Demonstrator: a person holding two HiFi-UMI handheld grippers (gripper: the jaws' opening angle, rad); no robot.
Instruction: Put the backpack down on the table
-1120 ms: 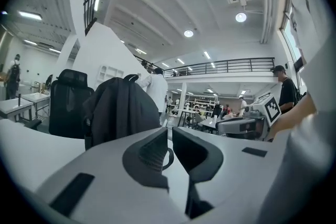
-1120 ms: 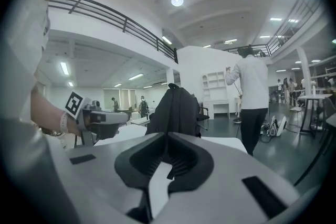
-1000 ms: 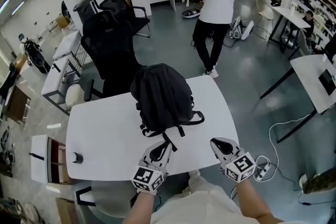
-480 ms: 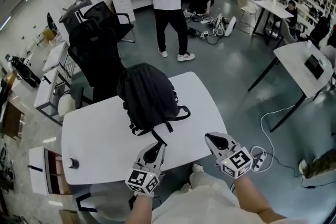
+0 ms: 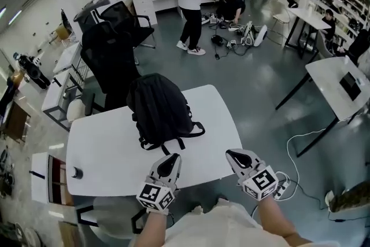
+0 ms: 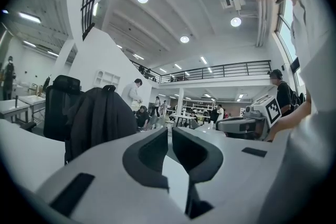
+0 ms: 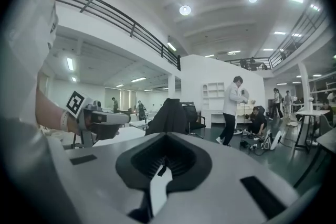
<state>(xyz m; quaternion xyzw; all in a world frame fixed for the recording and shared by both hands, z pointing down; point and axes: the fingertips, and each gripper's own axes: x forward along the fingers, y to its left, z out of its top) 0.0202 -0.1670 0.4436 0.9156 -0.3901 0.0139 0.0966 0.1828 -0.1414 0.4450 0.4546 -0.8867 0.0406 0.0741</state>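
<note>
Both grippers are empty, jaws pressed together. My left gripper (image 5: pixel 169 160) hovers over the near edge of the white table (image 5: pixel 104 147), and my right gripper (image 5: pixel 234 154) is by its near right corner. The black backpack (image 5: pixel 159 110) stands on the table's far half, straps trailing toward me, clear of both grippers. A black office chair (image 5: pixel 113 61) stands just behind it.
</note>
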